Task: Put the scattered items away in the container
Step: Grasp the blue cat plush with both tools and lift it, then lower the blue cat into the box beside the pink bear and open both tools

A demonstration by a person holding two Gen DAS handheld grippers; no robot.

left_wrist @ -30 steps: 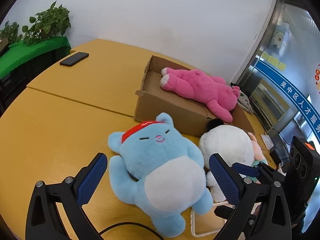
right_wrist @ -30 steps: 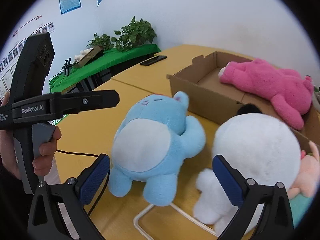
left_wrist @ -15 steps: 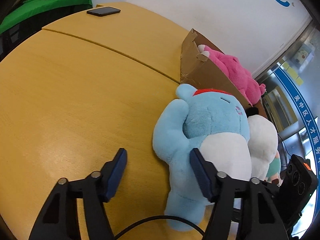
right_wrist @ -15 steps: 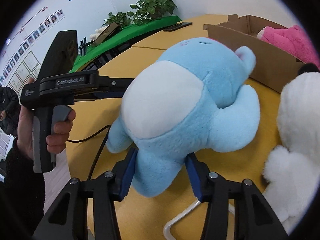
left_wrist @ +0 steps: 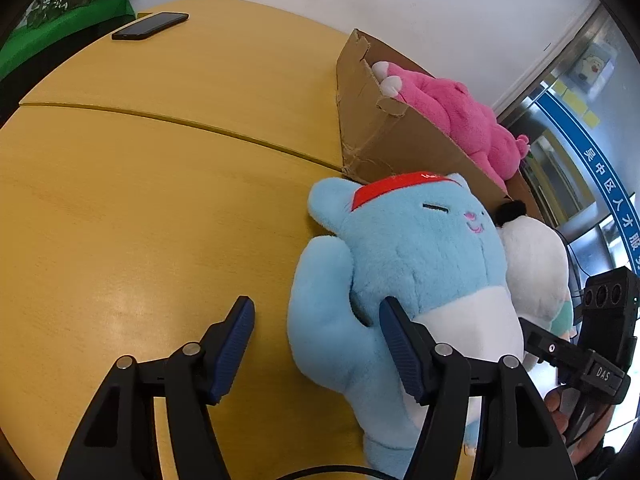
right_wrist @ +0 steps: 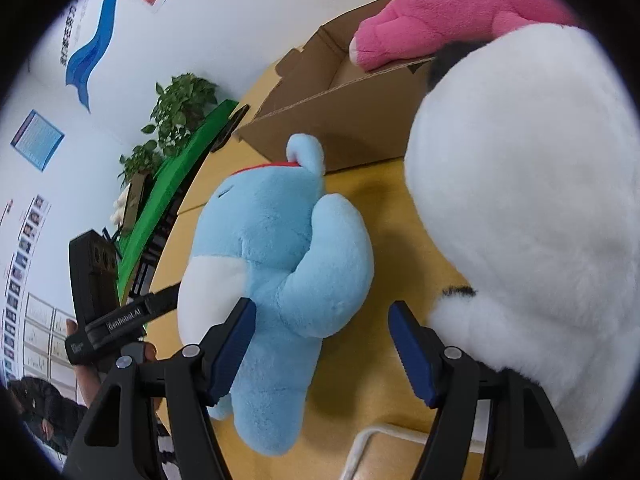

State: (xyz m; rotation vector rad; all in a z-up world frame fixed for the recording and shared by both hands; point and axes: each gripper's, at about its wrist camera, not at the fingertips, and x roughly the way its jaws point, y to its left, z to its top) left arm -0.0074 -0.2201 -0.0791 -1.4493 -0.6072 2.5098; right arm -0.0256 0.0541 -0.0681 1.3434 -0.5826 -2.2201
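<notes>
A light blue plush (left_wrist: 412, 264) with a red headband lies on the yellow table against a cardboard box (left_wrist: 400, 148); it also shows in the right wrist view (right_wrist: 276, 256). A pink plush (left_wrist: 456, 116) lies in the box. A white plush (left_wrist: 532, 264) sits beside the blue one and fills the right wrist view (right_wrist: 532, 208). My left gripper (left_wrist: 316, 344) is open around the blue plush's arm, right pad pressed into its side. My right gripper (right_wrist: 322, 348) is open, its jaws around the plush's other arm and side, its right finger against the white plush.
A black phone (left_wrist: 150, 26) lies at the far side of the table. A green-covered bench with plants (right_wrist: 180, 120) stands beyond the table. A white loop handle (right_wrist: 372, 440) lies on the table under the right gripper. A glass door (left_wrist: 580, 128) is behind the box.
Both grippers have moved in along the blue plush's two sides and tilted. The right gripper has opened wider and left the plush's leg for its arm.
</notes>
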